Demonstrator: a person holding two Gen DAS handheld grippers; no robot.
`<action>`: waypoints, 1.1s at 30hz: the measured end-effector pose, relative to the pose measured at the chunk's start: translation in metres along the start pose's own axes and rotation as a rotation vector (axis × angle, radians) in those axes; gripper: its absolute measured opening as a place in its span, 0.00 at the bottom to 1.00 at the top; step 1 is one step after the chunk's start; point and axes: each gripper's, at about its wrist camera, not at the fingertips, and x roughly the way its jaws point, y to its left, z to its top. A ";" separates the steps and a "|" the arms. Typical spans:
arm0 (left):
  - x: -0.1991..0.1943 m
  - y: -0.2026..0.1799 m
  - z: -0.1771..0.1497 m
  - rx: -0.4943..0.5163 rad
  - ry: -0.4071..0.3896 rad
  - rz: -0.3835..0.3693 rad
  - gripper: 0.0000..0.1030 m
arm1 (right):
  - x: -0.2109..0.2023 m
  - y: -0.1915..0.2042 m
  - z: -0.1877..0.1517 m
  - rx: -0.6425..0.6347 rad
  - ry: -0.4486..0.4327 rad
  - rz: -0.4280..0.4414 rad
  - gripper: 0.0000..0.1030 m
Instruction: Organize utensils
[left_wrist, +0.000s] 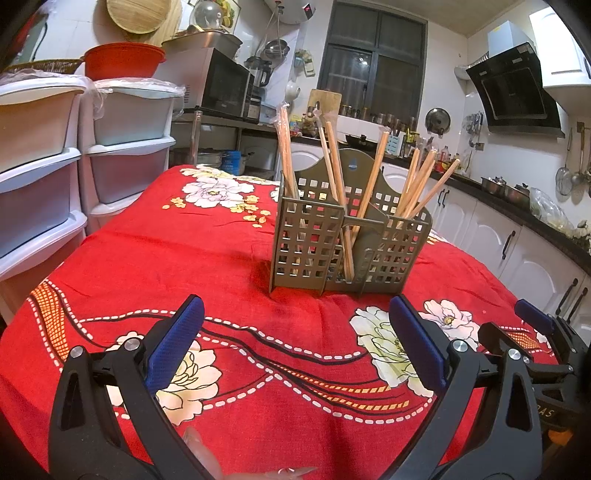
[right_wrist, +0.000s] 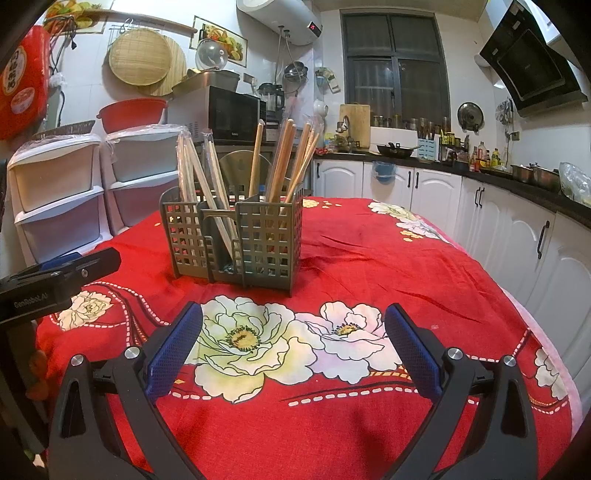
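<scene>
Chopsticks (left_wrist: 334, 173) upright and leaning in grey lattice caddy (left_wrist: 347, 240), spread over its compartments, some in clear sleeves. Caddy on bench under red floral cloth (left_wrist: 184, 258), straight ahead of left hand-held gripper (left_wrist: 295, 343), apart from its tips. Left hand-held gripper released, blue pads (left_wrist: 177, 343) wide apart, nothing between. Right hand-held gripper (right_wrist: 293, 347) also released, empty; caddy ahead of it and slightly left. Right hand-held gripper just beside left one, on its right.

"GenRobot.AI" — white print on the left tongs (right_wrist: 61, 275); the red bag's (right_wrist: 22, 77) characters stay unreadable.
</scene>
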 end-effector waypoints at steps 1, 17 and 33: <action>0.000 0.000 0.000 0.000 -0.001 0.000 0.89 | 0.001 0.000 0.000 0.000 0.000 0.002 0.93; -0.002 -0.001 0.000 0.000 -0.001 -0.011 0.89 | 0.001 -0.003 -0.002 0.000 0.010 -0.001 0.93; 0.005 0.002 0.000 -0.017 0.046 -0.009 0.89 | 0.002 0.001 0.000 -0.011 0.020 -0.011 0.93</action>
